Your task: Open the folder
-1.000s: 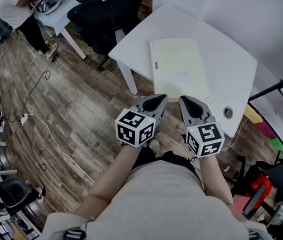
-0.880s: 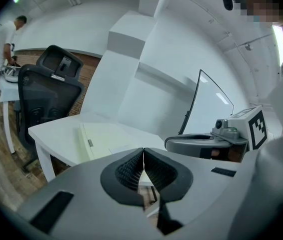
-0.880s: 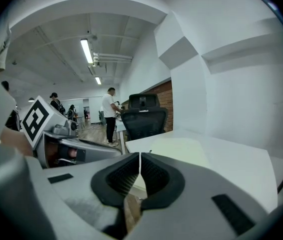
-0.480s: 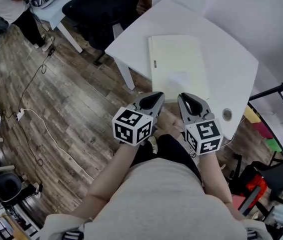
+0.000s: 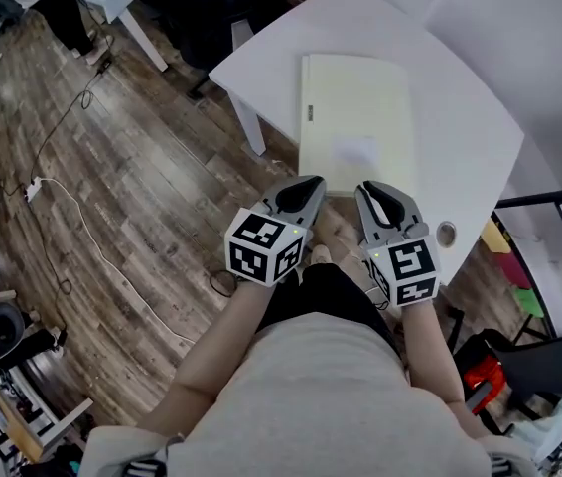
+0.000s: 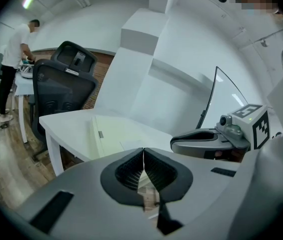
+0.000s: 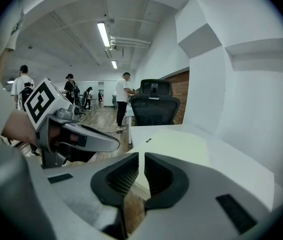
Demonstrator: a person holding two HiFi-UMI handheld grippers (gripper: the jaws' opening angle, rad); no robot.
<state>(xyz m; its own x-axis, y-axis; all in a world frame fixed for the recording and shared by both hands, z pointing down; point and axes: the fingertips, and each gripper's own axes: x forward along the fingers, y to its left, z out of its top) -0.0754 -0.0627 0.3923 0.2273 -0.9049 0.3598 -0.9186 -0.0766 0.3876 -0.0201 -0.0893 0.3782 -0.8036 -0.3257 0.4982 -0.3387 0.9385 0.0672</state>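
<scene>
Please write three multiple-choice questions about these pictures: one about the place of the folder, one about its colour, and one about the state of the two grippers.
1. Where does the folder lie?
A. Flat on the white table
B. On the floor
C. On the black chair

2. What colour is the folder?
A. Red
B. Pale yellow
C. Black

3. How do the jaws of the left gripper and the right gripper stand?
A. Shut on the folder
B. Wide open
C. Shut, with nothing between them

Answers: 1 A, the head view shows it flat on the tabletop. 2 B, its cover is pale yellow against the white table. 3 C, each gripper view shows the pads together, short of the folder.
</scene>
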